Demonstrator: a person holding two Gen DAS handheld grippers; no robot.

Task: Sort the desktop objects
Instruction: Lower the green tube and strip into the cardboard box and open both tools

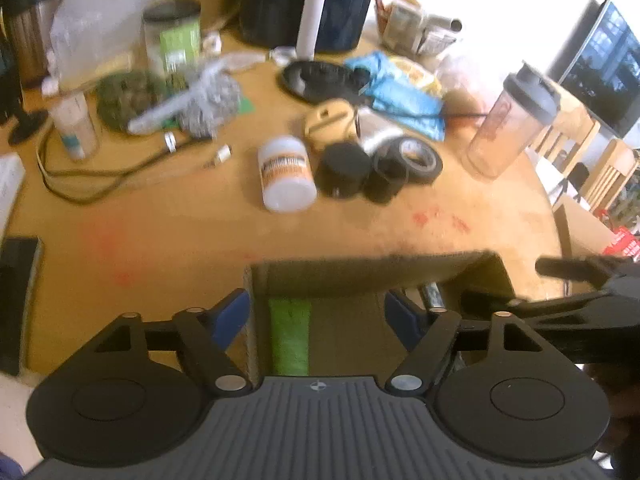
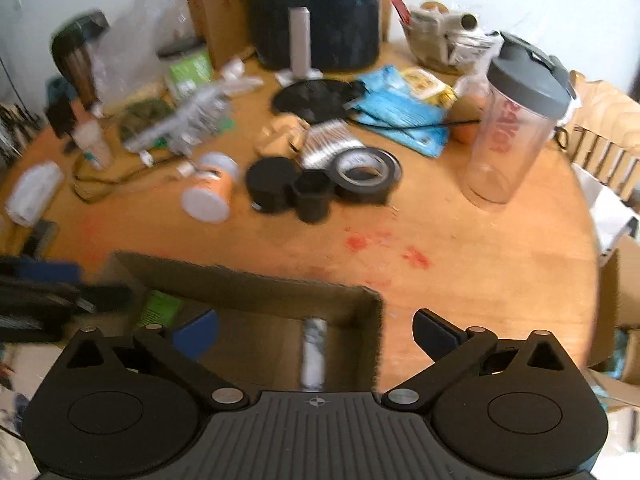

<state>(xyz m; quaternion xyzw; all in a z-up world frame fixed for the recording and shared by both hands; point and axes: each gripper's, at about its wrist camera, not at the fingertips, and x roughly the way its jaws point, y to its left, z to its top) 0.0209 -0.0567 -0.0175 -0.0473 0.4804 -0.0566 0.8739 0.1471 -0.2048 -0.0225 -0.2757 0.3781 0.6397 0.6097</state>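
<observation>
Left wrist view: the left gripper (image 1: 316,316) is wide apart over the cardboard box (image 1: 360,276) at the bottom; the right gripper (image 2: 316,330) is apart too.

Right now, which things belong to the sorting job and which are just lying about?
Job: cardboard box, green packet and silver tube inside it, white bottle, tape roll.
Lying about: shaker cup, dark appliance, monitor.

my left gripper (image 1: 316,316) shows black linkage arms, silver pivot screws, blue finger pads, ribbed grey body; right gripper (image 2: 316,330) looks identical, crosshair mark.
</observation>
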